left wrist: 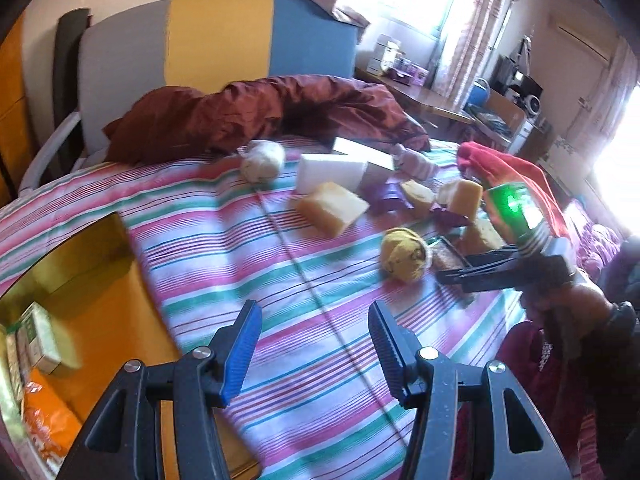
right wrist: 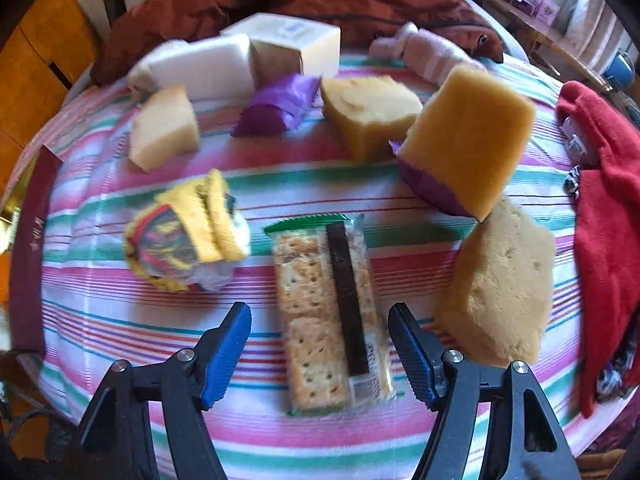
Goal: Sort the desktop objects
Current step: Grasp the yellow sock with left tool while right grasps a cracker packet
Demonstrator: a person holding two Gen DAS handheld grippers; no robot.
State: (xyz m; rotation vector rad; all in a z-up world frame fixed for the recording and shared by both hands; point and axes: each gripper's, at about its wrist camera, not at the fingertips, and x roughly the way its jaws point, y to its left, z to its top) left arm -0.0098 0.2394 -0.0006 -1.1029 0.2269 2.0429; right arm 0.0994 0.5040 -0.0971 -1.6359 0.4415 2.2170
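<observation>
Striped cloth (left wrist: pixel 248 248) in pink, green and white is covering the surface in the left wrist view; it looks like a bed, with a red quilt (left wrist: pixel 256 116) heaped at the far end. Left gripper (left wrist: pixel 314 344) is hovering over bare cloth, jaws wide apart, holding nothing. An orange box (left wrist: pixel 100 280) is sitting at the left edge with small packets inside, probably one sorting destination. Yellow sponge block (left wrist: pixel 332 208), white foam block (left wrist: pixel 328 172) and a yellow sock ball (left wrist: pixel 404 254) are lying further out. Right gripper (left wrist: pixel 460 270) is showing at the right, reaching in just beside the sock ball; its jaw state is not readable from this side.

Right wrist view: right gripper (right wrist: pixel 320 344) is open wide and empty, straddling the near end of a cracker packet (right wrist: pixel 324 316) lying lengthwise between the fingers. Large porous sponge (right wrist: pixel 504 284) is leaning close to the right finger; the sock ball (right wrist: pixel 188 236) is lying near the left one. A tilted sponge (right wrist: pixel 468 136) is resting on a purple wrapper (right wrist: pixel 436 188) behind.

Risks, as judged: closing hard is likely crushing the crackers; the glossy wrap may be slipping from the ribbed pads; the right finger may be catching the porous sponge and dragging it along; soft bedding may be letting the packet sink away from a clean pinch
</observation>
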